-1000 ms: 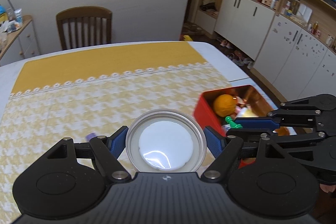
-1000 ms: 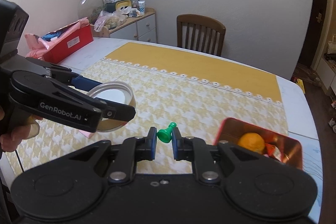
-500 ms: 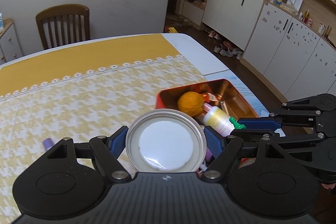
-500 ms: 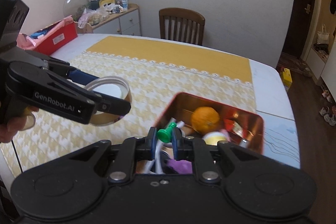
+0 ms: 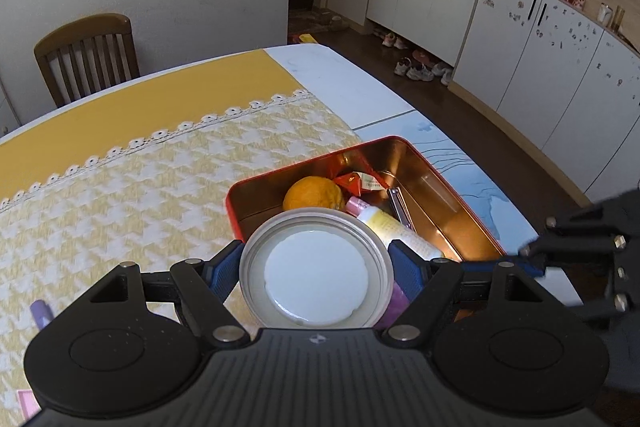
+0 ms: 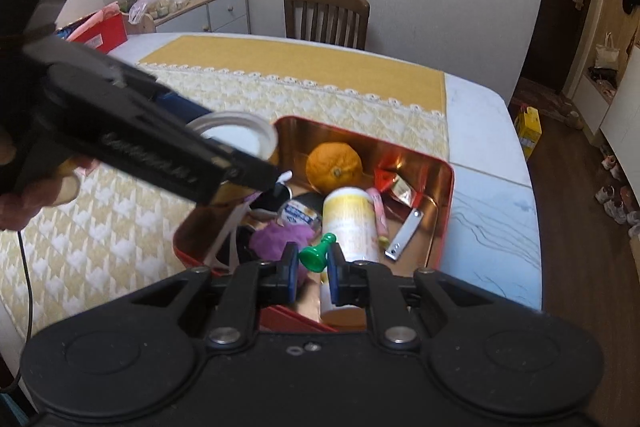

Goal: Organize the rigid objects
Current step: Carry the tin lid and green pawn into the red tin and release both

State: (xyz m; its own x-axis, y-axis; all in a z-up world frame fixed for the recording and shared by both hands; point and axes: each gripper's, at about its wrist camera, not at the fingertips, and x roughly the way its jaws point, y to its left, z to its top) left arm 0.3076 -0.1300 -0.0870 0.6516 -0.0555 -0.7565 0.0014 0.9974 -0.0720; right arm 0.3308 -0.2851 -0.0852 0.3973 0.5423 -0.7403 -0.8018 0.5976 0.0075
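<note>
A round jar lid [image 5: 316, 269], grey-rimmed with a white inside, sits between the blue pads of my left gripper [image 5: 316, 267], which is shut on it just above the near left corner of the red tin [image 5: 320, 157]. The same jar lid [image 6: 236, 135] shows in the right wrist view over the red tin [image 6: 448, 203]. My right gripper [image 6: 314, 269] is shut on a small green pawn-shaped piece [image 6: 318, 253], held over the tin's near side. Inside lie an orange [image 6: 334, 163], a pale yellow bottle [image 6: 350, 223], a purple soft thing [image 6: 280, 237], red wrappers and a metal clip [image 6: 404, 233].
The tin rests on the table's right part, by the edge of the yellow patterned cloth [image 5: 120, 195]. A wooden chair [image 6: 326, 13] stands at the far side. A purple pen [image 5: 40, 311] lies on the cloth at left. White cupboards [image 5: 540, 59] line the right wall.
Both grippers have travelled across the cloth to the red tin with their loads. The tin, earlier off to the right, now lies right under the lid and the green piece.
</note>
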